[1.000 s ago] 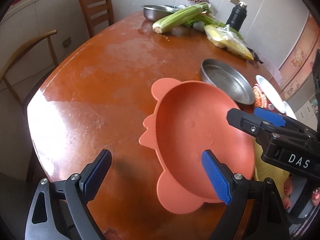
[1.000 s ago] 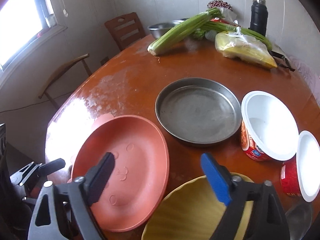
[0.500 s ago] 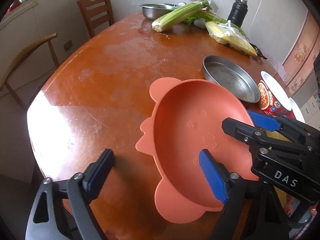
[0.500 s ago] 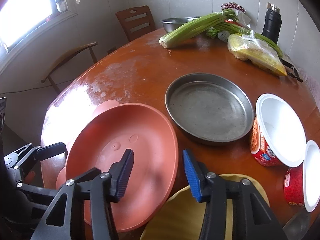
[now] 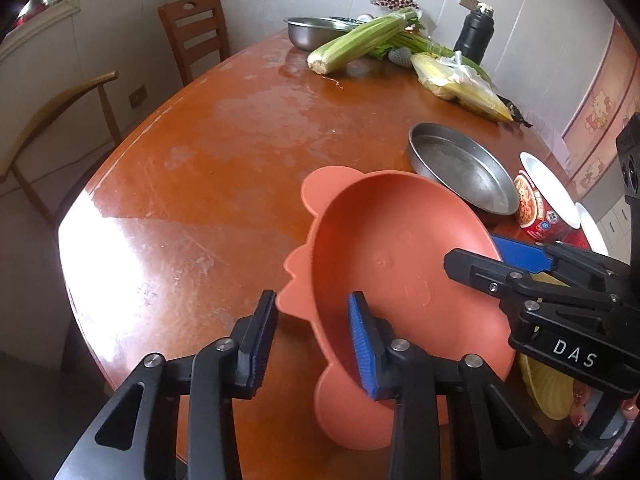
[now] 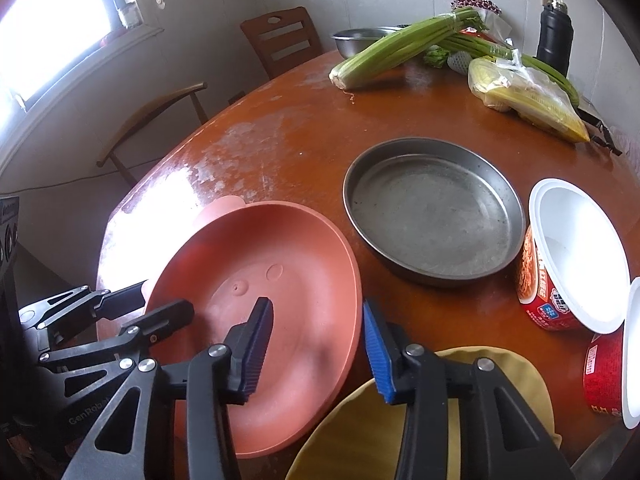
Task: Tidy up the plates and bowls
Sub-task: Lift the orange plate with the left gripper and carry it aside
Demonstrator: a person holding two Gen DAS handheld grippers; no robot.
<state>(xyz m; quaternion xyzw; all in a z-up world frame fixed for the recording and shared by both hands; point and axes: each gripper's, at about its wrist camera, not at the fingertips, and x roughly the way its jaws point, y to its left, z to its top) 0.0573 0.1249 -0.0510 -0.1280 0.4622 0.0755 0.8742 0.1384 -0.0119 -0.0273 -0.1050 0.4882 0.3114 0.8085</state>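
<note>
On opposite rims of the pink plate (image 6: 280, 280), both hand-held grippers clamp; bare table (image 5: 192, 184) lies leftward

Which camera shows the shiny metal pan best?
The right wrist view. There the metal pan lies near the middle, and its whole rim and empty bottom show. In the left wrist view the same pan sits farther off to the side, squashed by the lens, with the orange plate crossing its near edge.

Window (image 6: 60, 20) daylight glares off the table (image 5: 132, 264); fisheye-bent edges
</note>
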